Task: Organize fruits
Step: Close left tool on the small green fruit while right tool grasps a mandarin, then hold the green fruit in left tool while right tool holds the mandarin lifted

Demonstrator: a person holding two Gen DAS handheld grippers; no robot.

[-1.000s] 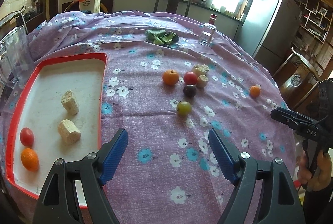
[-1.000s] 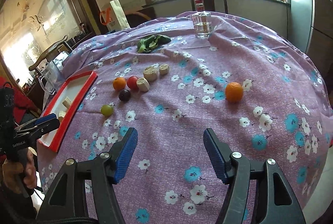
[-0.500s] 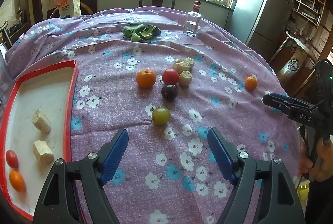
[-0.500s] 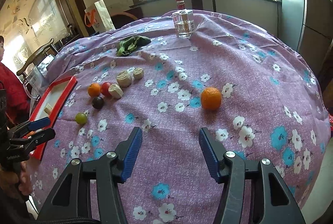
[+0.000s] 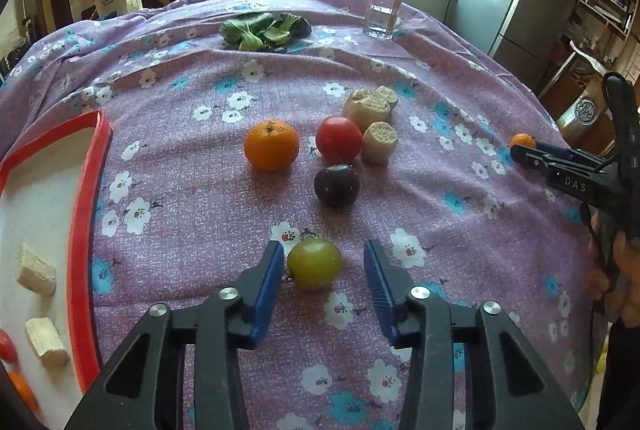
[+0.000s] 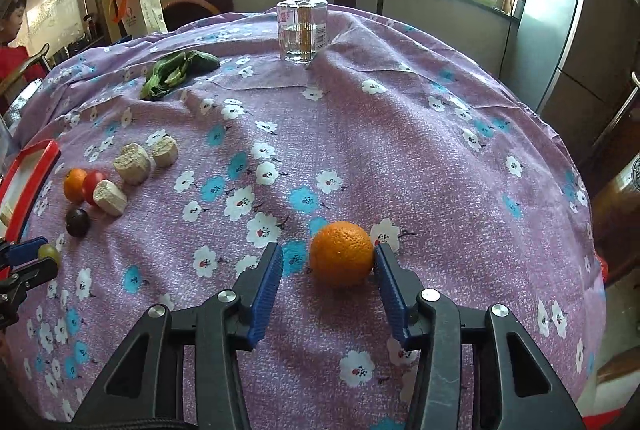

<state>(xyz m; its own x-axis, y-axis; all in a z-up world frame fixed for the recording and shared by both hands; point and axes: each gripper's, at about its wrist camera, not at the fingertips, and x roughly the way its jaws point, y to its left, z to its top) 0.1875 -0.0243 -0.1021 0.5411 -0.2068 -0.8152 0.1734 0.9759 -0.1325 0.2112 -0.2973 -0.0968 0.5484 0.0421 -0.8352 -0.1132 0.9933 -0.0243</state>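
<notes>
While both claws are closing, left claw (image 5: 324, 266) around the green fruit (image 5: 315, 262) and right claw (image 6: 328, 266) around the orange (image 6: 341, 254), neither gripping yet, either round fruit is risking rolling off-centre.

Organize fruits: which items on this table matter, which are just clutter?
Job:
- green fruit, between left hand-held gripper fingers
- lone orange, at right hand-held gripper
- orange, red fruit, dark plum
- red-rimmed tray

Clutter:
- glass bottle
- leafy greens
- bread chunks

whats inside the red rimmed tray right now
Inside the red-rimmed white tray, the left wrist view shows two pale bread-like chunks, a small red fruit and an orange fruit. The frame edge cuts off the rest of the tray.
</notes>
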